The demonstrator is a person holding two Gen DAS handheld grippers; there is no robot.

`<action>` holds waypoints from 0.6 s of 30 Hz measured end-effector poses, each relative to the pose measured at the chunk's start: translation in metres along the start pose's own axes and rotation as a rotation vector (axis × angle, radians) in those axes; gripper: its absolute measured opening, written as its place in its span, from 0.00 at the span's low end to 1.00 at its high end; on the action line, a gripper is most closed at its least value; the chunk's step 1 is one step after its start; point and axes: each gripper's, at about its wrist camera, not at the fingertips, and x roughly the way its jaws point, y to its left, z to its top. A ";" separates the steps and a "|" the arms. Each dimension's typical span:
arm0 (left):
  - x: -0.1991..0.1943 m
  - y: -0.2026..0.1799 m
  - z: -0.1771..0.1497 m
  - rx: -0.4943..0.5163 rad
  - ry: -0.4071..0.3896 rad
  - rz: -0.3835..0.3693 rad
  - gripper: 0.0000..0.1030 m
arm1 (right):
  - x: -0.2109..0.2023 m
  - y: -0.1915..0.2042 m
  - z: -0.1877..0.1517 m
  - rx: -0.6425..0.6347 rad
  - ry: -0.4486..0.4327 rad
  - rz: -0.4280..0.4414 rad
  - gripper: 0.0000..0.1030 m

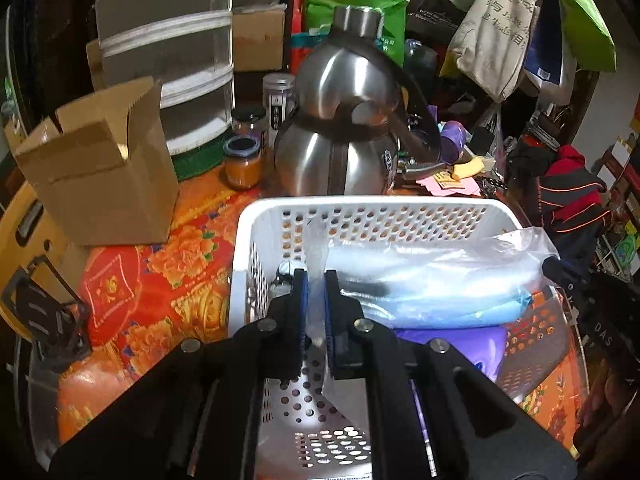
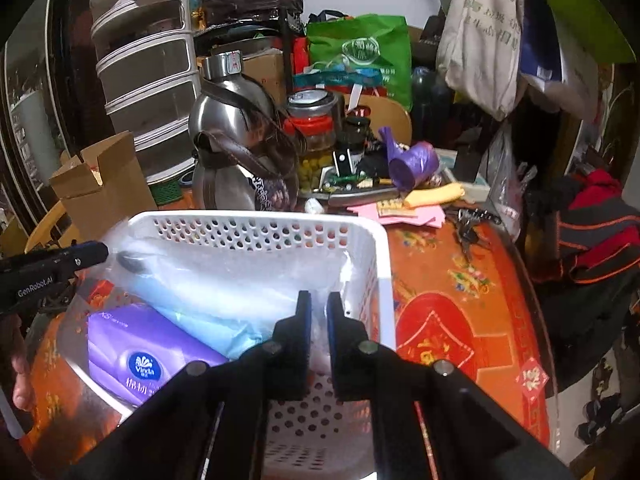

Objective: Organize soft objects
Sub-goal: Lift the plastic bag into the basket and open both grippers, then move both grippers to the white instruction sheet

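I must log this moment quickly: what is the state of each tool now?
Left tool: closed on the clear plastic bag over the white basket.
Right tool: closed on the same bag's other end.

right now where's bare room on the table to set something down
Bare floral tablecloth lies between the cardboard box and white basket, and right of the basket. It is crowded behind, around the steel flask.
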 end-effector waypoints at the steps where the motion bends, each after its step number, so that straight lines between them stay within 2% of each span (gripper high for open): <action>1: 0.001 0.003 -0.003 -0.002 0.007 -0.010 0.17 | -0.001 -0.002 -0.001 0.007 0.002 0.009 0.13; 2: 0.000 0.005 -0.005 0.004 0.008 -0.012 0.32 | -0.004 -0.004 -0.003 0.014 0.004 0.017 0.16; 3: -0.001 0.008 -0.007 0.012 0.002 -0.012 0.50 | -0.006 -0.004 -0.004 0.014 0.004 0.020 0.23; 5: -0.008 0.015 -0.012 0.022 -0.040 0.009 0.68 | -0.012 -0.005 -0.007 0.005 -0.005 0.008 0.45; 6: -0.014 0.017 -0.014 0.025 -0.064 0.015 0.70 | -0.015 -0.004 -0.009 0.000 -0.010 0.003 0.63; 7: -0.019 0.019 -0.015 0.028 -0.076 0.010 0.70 | -0.019 -0.004 -0.011 -0.003 -0.017 -0.004 0.72; 10: -0.038 0.018 -0.020 0.045 -0.095 -0.012 0.72 | -0.031 -0.004 -0.014 -0.003 -0.031 -0.012 0.75; 14: -0.064 0.009 -0.032 0.079 -0.147 0.006 0.83 | -0.038 -0.002 -0.015 0.003 -0.021 -0.048 0.76; 15: -0.070 0.007 -0.037 0.087 -0.168 0.020 0.88 | -0.039 0.000 -0.016 -0.003 -0.023 -0.042 0.76; 18: -0.078 0.004 -0.048 0.096 -0.179 0.039 0.89 | -0.045 0.002 -0.024 -0.001 -0.031 -0.011 0.76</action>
